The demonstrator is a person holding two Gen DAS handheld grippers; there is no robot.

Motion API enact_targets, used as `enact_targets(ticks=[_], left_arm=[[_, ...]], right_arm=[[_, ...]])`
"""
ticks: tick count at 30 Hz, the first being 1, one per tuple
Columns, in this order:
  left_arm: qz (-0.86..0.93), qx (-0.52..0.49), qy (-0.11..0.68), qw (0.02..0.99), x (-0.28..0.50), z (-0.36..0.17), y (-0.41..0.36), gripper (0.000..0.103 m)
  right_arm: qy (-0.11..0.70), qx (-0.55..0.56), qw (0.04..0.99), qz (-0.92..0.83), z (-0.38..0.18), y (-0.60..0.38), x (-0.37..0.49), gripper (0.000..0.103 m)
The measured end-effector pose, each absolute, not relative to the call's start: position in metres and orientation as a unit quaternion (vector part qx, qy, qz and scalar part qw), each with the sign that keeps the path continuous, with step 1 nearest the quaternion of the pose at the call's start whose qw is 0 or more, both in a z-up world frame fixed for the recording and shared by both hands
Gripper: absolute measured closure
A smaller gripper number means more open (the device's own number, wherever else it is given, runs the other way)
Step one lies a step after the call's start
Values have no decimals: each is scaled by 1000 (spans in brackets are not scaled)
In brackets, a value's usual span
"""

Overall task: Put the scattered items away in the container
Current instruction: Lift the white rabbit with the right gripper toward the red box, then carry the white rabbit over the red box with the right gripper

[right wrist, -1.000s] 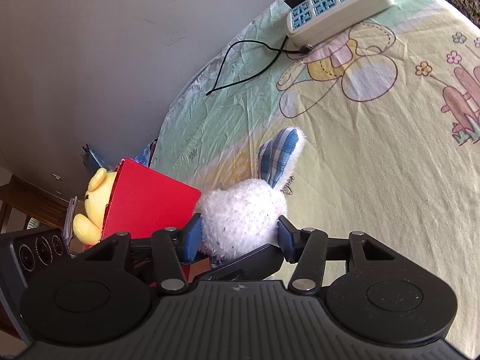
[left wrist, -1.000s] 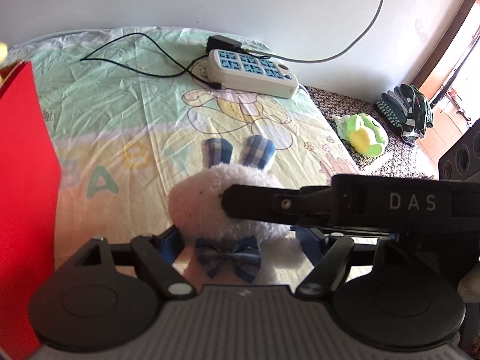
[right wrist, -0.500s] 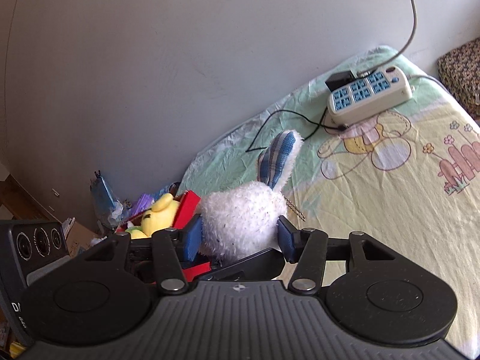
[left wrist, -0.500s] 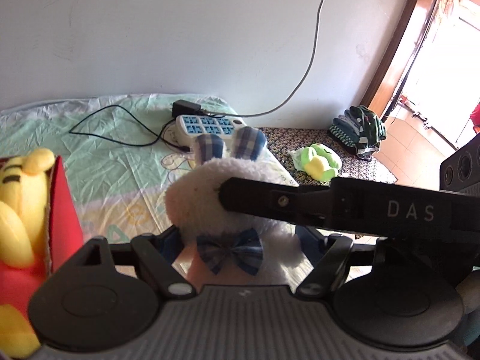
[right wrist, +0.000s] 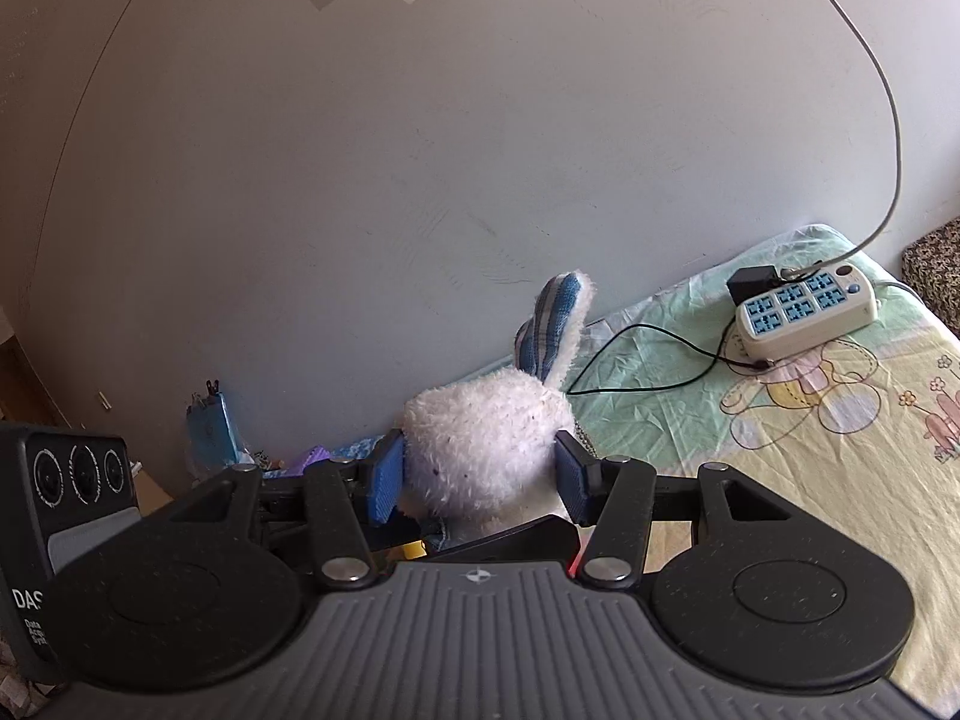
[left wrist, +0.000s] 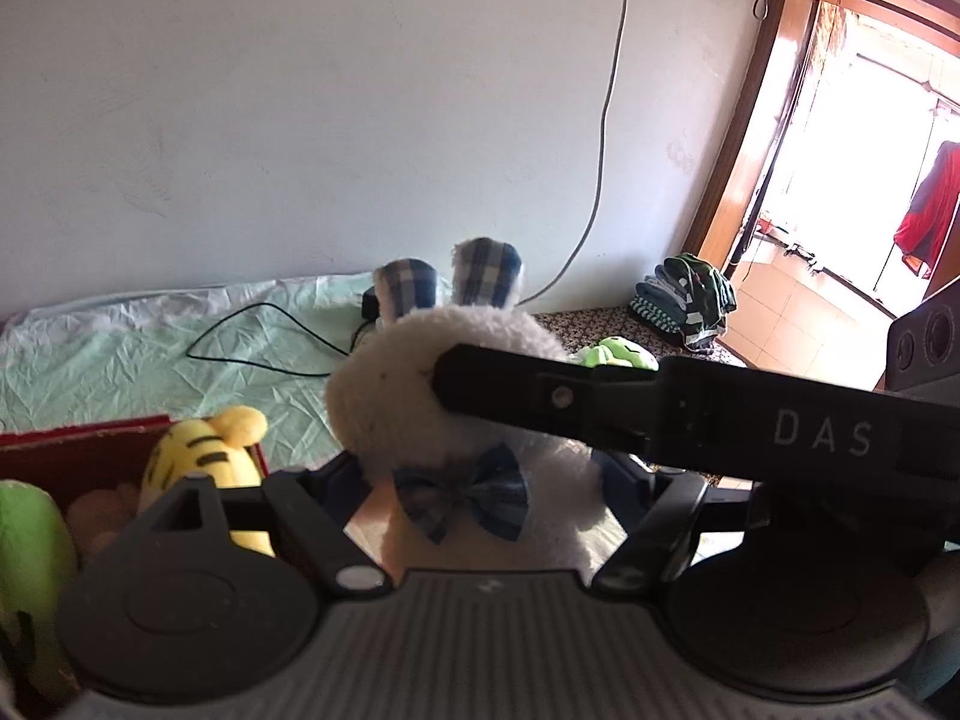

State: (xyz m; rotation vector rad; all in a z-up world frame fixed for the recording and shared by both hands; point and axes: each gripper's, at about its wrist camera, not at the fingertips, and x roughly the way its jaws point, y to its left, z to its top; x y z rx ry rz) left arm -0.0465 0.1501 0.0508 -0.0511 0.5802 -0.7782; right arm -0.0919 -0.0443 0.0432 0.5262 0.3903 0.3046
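A white plush rabbit (left wrist: 396, 396) with plaid ears and a blue bow tie hangs in the air above the bed, held by both grippers. My left gripper (left wrist: 474, 480) is shut on its body below the bow tie. My right gripper (right wrist: 480, 480) is shut on the rabbit's (right wrist: 480, 450) head, blue pads pressing in from both sides. One of its black fingers (left wrist: 540, 396) crosses the rabbit's face in the left wrist view. The red container (left wrist: 78, 438) sits at the lower left of that view. It holds a yellow striped plush (left wrist: 198, 450) and a green plush (left wrist: 30, 540).
A white power strip (right wrist: 804, 312) with a black adapter and black cable (right wrist: 648, 360) lies on the cartoon bed sheet (right wrist: 810, 450) by the wall. A green plush (left wrist: 618, 354) and folded clothes (left wrist: 690, 300) lie on a patterned cloth near the doorway.
Both grippers have risen together with the rabbit and tilted up toward the wall. The red container's inside, with its toys, has come into the left wrist view.
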Motion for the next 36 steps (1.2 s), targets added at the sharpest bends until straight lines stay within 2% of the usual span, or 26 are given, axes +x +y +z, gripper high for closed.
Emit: enact_targets(ticks=[10, 23, 36], left_arm=[[-316, -3, 285, 905, -36, 57, 211, 26], [-215, -5, 300, 929, -24, 31, 303, 26], [-217, -16, 304, 928, -39, 4, 334, 26]], right_arm=[[189, 263, 927, 191, 49, 20, -71, 48], [189, 231, 909, 289, 10, 111, -28, 48], [176, 197, 905, 334, -16, 135, -37, 49]])
